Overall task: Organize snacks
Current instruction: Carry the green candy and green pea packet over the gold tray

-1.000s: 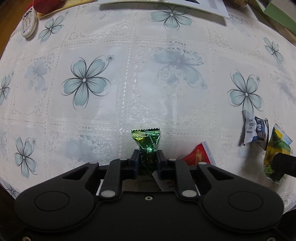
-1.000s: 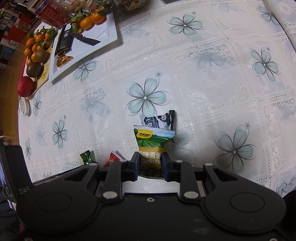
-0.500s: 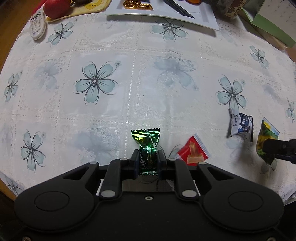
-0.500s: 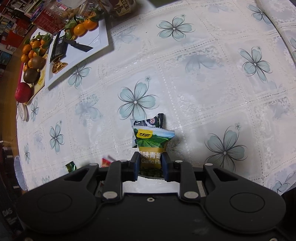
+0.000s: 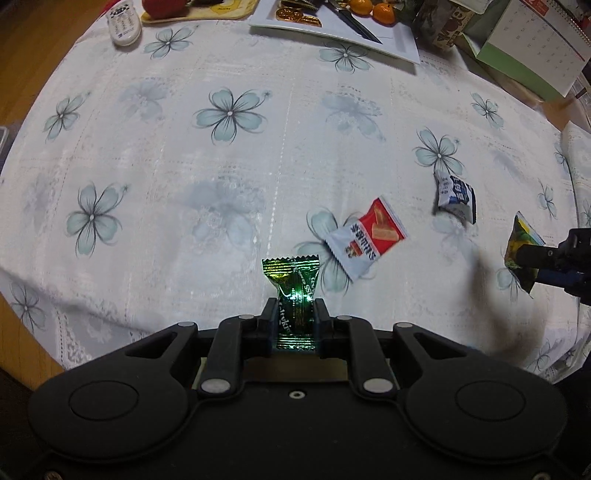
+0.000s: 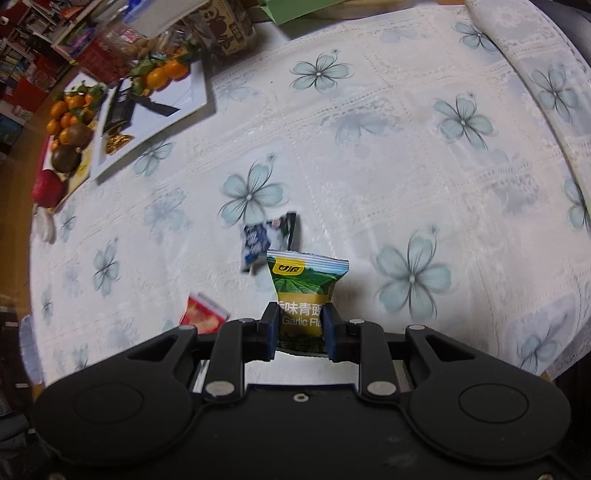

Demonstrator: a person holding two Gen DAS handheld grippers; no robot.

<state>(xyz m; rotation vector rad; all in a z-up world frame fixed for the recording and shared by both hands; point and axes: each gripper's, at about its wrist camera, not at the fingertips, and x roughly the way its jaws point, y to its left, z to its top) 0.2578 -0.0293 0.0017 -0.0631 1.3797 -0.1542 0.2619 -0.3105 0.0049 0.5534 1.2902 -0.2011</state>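
My left gripper (image 5: 295, 308) is shut on a shiny green candy wrapper (image 5: 293, 284) and holds it above the table. My right gripper (image 6: 300, 317) is shut on a green and yellow garlic pea packet (image 6: 304, 291), also held above the table; the packet also shows in the left wrist view (image 5: 519, 245). A red and white snack packet (image 5: 364, 236) lies on the flowered tablecloth, also in the right wrist view (image 6: 203, 314). A blue and white packet (image 5: 454, 194) lies beyond it, also in the right wrist view (image 6: 266, 236).
A white tray (image 5: 404, 46) with gold coins, scissors and oranges stands at the far edge, also in the right wrist view (image 6: 184, 107). A remote (image 5: 123, 22), a red apple (image 6: 48, 188), fruit (image 6: 70, 122), a green calendar box (image 5: 524, 55) and jars stand around it.
Both grippers have risen and pulled back with their packets, so more of the table shows. The red and white packet, half hidden before, now lies in full view.
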